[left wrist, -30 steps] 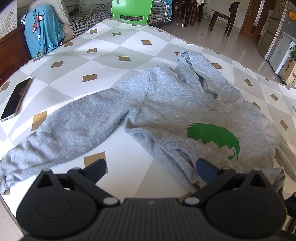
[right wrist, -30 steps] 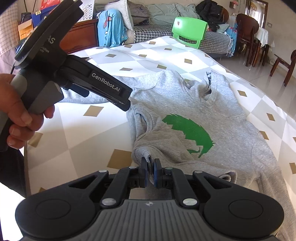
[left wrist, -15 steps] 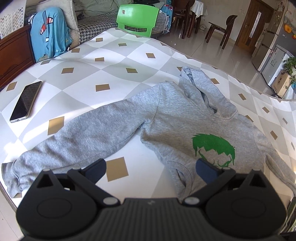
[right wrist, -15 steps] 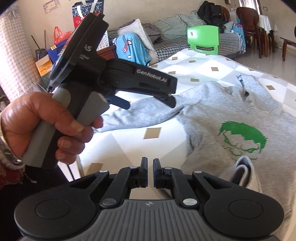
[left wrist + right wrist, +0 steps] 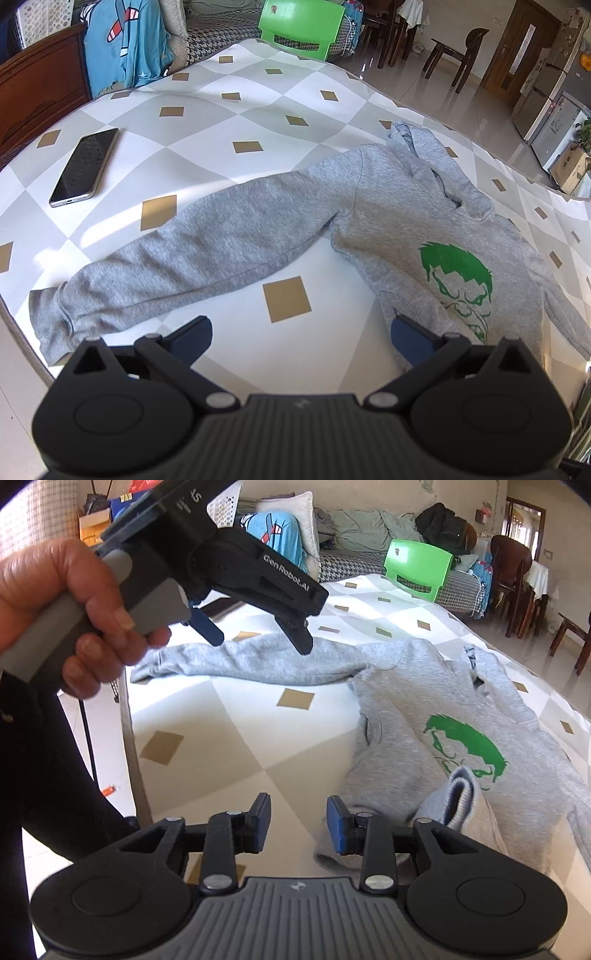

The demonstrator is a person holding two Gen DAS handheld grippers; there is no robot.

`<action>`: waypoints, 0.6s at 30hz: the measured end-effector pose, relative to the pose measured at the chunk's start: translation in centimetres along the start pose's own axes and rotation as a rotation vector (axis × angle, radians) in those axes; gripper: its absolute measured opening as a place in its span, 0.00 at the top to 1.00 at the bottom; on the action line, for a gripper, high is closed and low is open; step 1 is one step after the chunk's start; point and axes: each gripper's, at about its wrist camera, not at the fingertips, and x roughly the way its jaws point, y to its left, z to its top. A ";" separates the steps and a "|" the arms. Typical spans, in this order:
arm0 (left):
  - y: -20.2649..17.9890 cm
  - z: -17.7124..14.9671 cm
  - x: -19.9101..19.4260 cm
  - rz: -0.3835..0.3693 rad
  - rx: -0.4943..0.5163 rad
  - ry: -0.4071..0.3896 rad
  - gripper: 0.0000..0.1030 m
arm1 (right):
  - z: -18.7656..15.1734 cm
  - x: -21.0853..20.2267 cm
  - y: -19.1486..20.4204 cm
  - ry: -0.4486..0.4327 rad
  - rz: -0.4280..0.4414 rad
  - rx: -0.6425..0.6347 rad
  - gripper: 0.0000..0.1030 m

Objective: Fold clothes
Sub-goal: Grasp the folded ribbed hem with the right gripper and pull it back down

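Observation:
A grey hoodie (image 5: 406, 229) with a green face print lies on the diamond-patterned bed (image 5: 221, 118), one sleeve (image 5: 192, 258) stretched out to the left. My left gripper (image 5: 301, 334) hovers open above the bed just in front of that sleeve, nothing between its fingers. In the right wrist view the hoodie (image 5: 424, 701) has its hem and other cuff (image 5: 460, 801) bunched near the front. My right gripper (image 5: 297, 823) is opening, jaws apart over bare sheet, holding nothing. The left gripper (image 5: 258, 635) shows there too, held in a hand (image 5: 70, 602).
A phone (image 5: 85, 166) lies on the bed to the left of the sleeve. A green plastic chair (image 5: 299, 27), a sofa with a blue garment (image 5: 125, 40) and wooden chairs (image 5: 461, 51) stand beyond. The bed's near edge (image 5: 133, 746) drops to the floor at left.
My right gripper let go of the hoodie's hem, drew back left and its jaws have parted. My left gripper pulled back, so the whole sleeve and the phone show.

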 end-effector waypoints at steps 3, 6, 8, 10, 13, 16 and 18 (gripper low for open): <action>-0.6 -0.1 0.0 -0.002 0.012 -0.001 0.00 | -1.0 0.1 0.1 0.027 -0.026 -0.028 0.60; -1.5 -0.3 -0.1 -0.017 0.025 0.000 0.00 | -1.7 0.3 1.0 0.025 -0.072 -0.107 0.58; -2.1 -0.4 -0.1 -0.030 0.039 0.000 0.00 | -2.0 0.6 1.8 0.009 -0.122 -0.185 0.56; -2.6 -0.5 -0.1 -0.034 0.052 0.000 0.00 | -2.2 1.2 2.5 0.005 -0.161 -0.266 0.55; -3.0 -0.5 -0.2 -0.038 0.057 0.000 0.00 | -2.5 2.5 3.1 0.023 -0.206 -0.366 0.55; -2.9 -0.5 -0.2 -0.039 0.048 -0.003 0.00 | -2.9 4.0 2.9 0.062 -0.240 -0.406 0.55; -2.8 -0.4 -0.2 -0.038 0.041 -0.004 0.00 | -3.1 4.8 2.5 0.085 -0.264 -0.422 0.55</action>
